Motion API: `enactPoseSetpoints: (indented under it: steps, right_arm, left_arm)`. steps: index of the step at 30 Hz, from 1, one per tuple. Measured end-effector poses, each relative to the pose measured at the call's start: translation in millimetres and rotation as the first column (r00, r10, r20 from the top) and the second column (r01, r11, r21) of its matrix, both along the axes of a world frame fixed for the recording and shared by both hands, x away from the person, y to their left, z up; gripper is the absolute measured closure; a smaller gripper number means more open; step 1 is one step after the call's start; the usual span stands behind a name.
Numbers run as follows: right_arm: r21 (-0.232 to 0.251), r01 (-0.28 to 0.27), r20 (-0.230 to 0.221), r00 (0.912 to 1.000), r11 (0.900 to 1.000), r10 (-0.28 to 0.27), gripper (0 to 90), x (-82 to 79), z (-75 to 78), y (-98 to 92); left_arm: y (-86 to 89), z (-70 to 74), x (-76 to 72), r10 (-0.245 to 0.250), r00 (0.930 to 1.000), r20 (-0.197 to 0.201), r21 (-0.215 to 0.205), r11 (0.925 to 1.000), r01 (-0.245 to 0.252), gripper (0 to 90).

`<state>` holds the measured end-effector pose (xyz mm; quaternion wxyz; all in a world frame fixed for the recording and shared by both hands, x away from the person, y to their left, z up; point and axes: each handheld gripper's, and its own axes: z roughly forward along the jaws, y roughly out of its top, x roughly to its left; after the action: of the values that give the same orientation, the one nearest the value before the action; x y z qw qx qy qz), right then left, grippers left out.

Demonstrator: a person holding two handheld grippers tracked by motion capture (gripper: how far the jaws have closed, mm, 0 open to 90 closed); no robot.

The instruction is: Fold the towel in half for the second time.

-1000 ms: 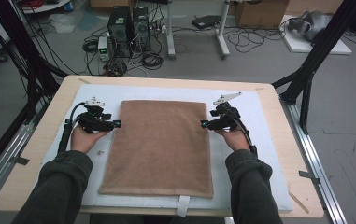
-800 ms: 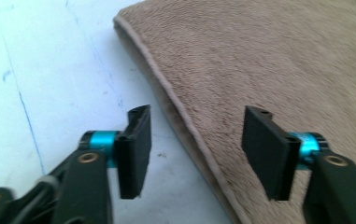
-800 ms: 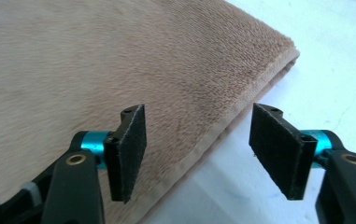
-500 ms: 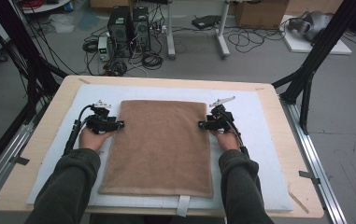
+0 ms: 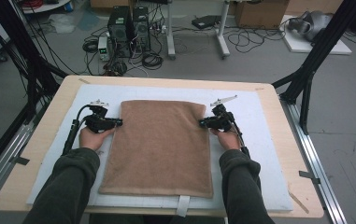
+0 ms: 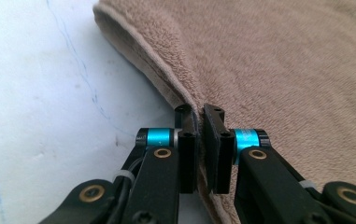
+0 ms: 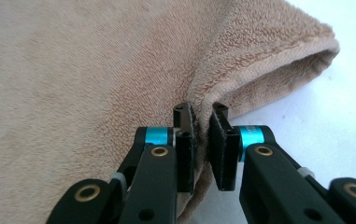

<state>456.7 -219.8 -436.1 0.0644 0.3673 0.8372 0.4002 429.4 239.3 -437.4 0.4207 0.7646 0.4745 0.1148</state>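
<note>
both hand-held grippers (image 5: 117, 122) (image 5: 202, 123) newly clamped on towel (image 5: 161, 144) edges

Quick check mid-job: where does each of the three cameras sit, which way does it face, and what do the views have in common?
High view: above the person's side, looking forward and down on the white mat; both forearms, left gripper and right gripper show.
Left gripper view: rides that gripper, looking along its jaws, closed on the brown towel edge.
Right gripper view: rides that gripper, jaws pinching the towel's opposite edge.
Shared: towel and mat in all three.
</note>
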Motion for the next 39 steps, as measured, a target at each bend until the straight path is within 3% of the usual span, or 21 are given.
enactPoseSetpoints:
  steps: [5,8,12,14,16,18,20,25,29,31,35,39]
  right_arm:
    - [0.010,-0.034,0.041,0.9986,0.999,0.033,82.3,-6.7,20.6,-4.3]
    - [0.017,-0.061,0.033,0.9976,0.998,0.061,82.3,-14.9,31.4,-8.5]
    - [0.050,-0.115,0.052,0.9923,0.992,0.112,82.2,-36.5,53.7,-10.9]
    - [0.071,-0.157,0.048,0.9869,0.985,0.154,82.1,-53.2,63.1,-11.4]
    - [0.058,-0.192,0.027,0.9814,0.980,0.190,81.6,-72.7,66.5,-11.4]
    - [0.077,-0.207,0.007,0.9784,0.975,0.207,81.3,-90.9,60.7,-13.3]
    - [0.061,-0.217,-0.017,0.9756,0.974,0.219,81.1,-104.9,48.7,-15.0]
    - [0.066,-0.194,-0.084,0.9763,0.979,0.199,76.7,-118.1,14.5,-19.4]
    - [0.086,-0.155,-0.095,0.9821,0.984,0.163,55.4,-115.8,14.4,-26.5]
    - [0.059,-0.124,-0.070,0.9892,0.990,0.128,44.9,-114.5,23.3,-29.7]
    - [0.050,-0.083,-0.019,0.9963,0.995,0.084,38.5,-104.0,40.2,-30.0]
    - [0.033,-0.072,-0.004,0.9974,0.997,0.072,36.9,-83.1,44.9,-19.1]
  left_arm:
    - [7.2,14.5,-6.6,-0.020,0.9993,0.031,-0.044,0.9988,0.022,84.5]
    - [11.1,27.0,-16.1,-0.053,0.9971,0.054,-0.066,0.9962,0.056,84.6]
    - [16.4,42.4,-45.0,-0.101,0.9904,0.094,-0.055,0.9927,0.107,84.5]
    - [19.9,45.2,-61.3,-0.120,0.9875,0.103,-0.058,0.9903,0.126,84.5]
    - [22.1,43.9,-82.1,-0.159,0.9816,0.105,-0.052,0.9849,0.165,84.3]
    - [22.5,36.6,-102.1,-0.197,0.9757,0.096,-0.036,0.9788,0.201,84.1]
    - [22.9,25.6,-117.9,-0.220,0.9719,0.083,-0.025,0.9744,0.223,83.8]
    - [24.4,0.5,-137.1,-0.232,0.9721,0.036,-0.013,0.9725,0.233,81.1]
    - [32.7,6.9,-138.9,-0.226,0.9737,0.027,0.014,0.9741,0.226,62.2]
    - [37.0,17.2,-135.4,-0.210,0.9766,0.045,0.015,0.9776,0.210,53.8]
    - [37.1,37.2,-117.3,-0.179,0.9810,0.074,0.013,0.9838,0.179,44.4]
    - [28.7,45.0,-89.8,-0.161,0.9834,0.082,0.028,0.9868,0.160,43.9]
